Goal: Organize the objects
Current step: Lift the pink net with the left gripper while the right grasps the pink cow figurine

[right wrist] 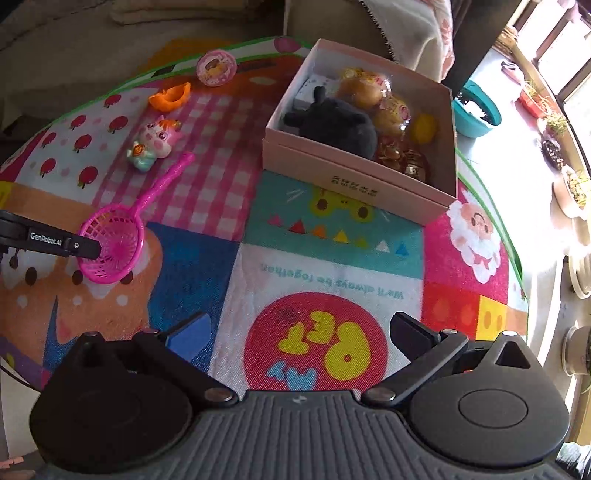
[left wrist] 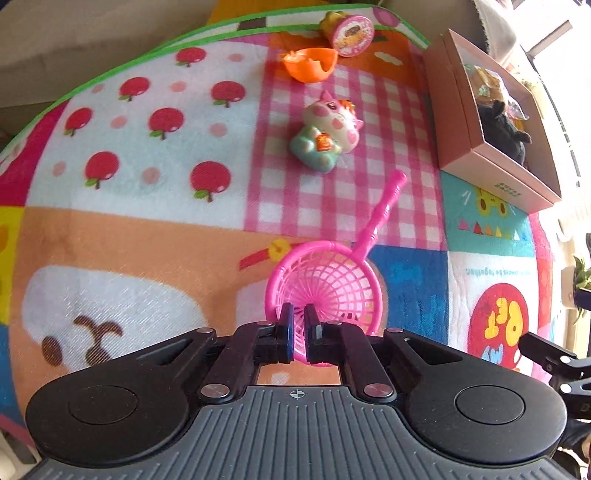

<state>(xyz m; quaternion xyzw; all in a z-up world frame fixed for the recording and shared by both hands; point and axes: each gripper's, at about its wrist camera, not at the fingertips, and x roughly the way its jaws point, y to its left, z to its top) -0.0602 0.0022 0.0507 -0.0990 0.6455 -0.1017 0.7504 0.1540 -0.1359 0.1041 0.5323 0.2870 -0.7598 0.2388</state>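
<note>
My left gripper [left wrist: 299, 325] is shut on the rim of a pink toy net [left wrist: 328, 284], whose handle points away toward the box. The right wrist view shows the same pink net [right wrist: 114, 243] at the left, with the left gripper's finger [right wrist: 70, 245] on its rim. My right gripper [right wrist: 299, 332] hangs open over the colourful play mat [right wrist: 332, 258] with nothing between its fingers. A pink cardboard box [right wrist: 354, 184] holding a black plush and several small toys stands beyond it. On the checked patch lie a cat figurine [left wrist: 328, 136], an orange shell piece [left wrist: 310, 66] and a round pink-lidded cup [left wrist: 351, 35].
The pink box [left wrist: 480, 129] sits at the mat's right side in the left wrist view. Plant pots [right wrist: 476, 110] and dishes line the bright floor to the right of the mat. A sofa or cushion edge lies behind the mat.
</note>
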